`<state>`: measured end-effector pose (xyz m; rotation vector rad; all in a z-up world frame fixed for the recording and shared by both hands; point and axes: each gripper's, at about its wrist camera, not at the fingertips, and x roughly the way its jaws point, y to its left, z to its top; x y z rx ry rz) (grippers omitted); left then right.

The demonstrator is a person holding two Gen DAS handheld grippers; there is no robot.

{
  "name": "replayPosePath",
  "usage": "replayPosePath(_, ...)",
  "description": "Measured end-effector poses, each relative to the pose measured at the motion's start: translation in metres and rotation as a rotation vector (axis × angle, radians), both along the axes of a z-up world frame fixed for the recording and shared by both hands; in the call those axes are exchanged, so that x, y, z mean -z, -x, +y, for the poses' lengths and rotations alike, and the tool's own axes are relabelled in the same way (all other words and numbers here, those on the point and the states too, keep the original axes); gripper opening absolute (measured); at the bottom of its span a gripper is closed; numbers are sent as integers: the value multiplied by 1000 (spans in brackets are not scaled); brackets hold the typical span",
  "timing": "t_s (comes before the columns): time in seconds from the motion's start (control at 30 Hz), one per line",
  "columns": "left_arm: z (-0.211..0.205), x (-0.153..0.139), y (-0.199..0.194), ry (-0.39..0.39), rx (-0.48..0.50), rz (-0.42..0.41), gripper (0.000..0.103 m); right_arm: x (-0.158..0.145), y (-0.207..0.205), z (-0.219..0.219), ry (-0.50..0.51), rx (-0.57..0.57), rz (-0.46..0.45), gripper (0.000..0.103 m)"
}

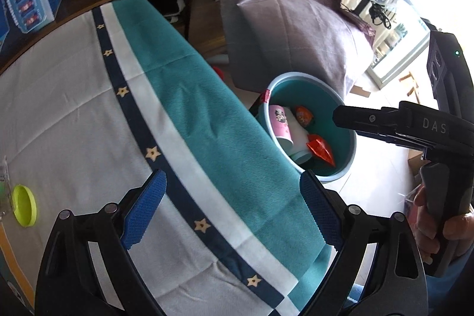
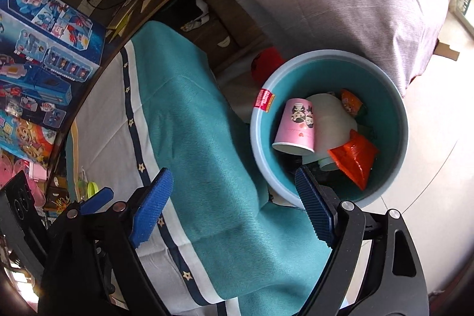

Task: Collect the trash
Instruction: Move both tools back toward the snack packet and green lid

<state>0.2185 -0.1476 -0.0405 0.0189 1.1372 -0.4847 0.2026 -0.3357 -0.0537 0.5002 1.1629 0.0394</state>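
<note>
Right gripper (image 2: 234, 209) jaws empty; bin (image 2: 397, 120) holds pink cup (image 2: 294, 128), orange wrapper (image 2: 354, 157)

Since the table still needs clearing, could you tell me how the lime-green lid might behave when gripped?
The lime-green lid looks like thin plastic, so probably light. It appears shallow, so open jaws may struggle to catch its rim. Being round, it could roll if tipped on edge.

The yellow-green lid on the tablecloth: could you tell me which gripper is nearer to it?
Left. The left gripper hovers just right of the lid; the right gripper is by the bin.
</note>
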Motion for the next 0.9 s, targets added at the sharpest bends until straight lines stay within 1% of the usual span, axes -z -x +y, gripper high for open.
replayPosePath(0.17, 48, -2, 11, 6, -73, -5, 92, -4, -3, 41, 13, -70, 5, 81)
replayPosePath(0.4, 133, -3, 28, 14, -209, -5, 92, -6, -7, 110, 43, -183, 20, 81)
replayPosePath(0.57, 196, 0, 37, -2, -309, -10, 92, -5, -10, 157, 65, -256, 33, 81)
replayPosePath(0.67, 238, 6, 37, -4, -382, 3, 92, -1, -15, 177, 77, -280, 47, 84)
replayPosePath(0.77, 274, 13, 33, -2, -448, 22, 92, 5, -23, 196, 78, -300, 69, 84)
replayPosePath(0.9, 313, 22, 16, 20, -525, 49, 92, 17, -40, 219, 72, -322, 108, 85)
